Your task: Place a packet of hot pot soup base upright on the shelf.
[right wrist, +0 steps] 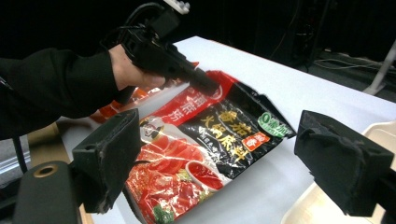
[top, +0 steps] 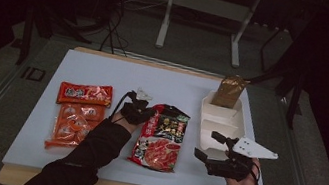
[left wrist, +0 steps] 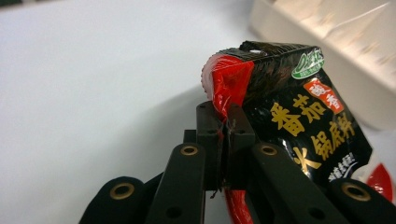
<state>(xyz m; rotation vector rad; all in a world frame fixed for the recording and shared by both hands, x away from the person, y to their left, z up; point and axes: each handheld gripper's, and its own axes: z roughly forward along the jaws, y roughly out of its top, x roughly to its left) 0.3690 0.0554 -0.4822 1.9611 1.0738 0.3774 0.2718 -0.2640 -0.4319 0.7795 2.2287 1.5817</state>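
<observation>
Soup-base packet (left wrist: 299,121) is pinched at its upper left corner by the left gripper (left wrist: 227,122), presumably so it can be lifted from mid-table. The right gripper (right wrist: 224,158) is held spread and empty beside the white tray (top: 218,124) near the right edge.

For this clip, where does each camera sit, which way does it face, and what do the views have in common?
High view: above the person's side, looking forward and down on the table; both forearms, the left claw and right claw show.
Left gripper view: rides the left claw, looking along its jaws, shut on the sauce packet corner.
Right gripper view: rides the right claw, jaws apart, facing the packet, the left hand and a white tray.
Shared: all three show the packet.
</observation>
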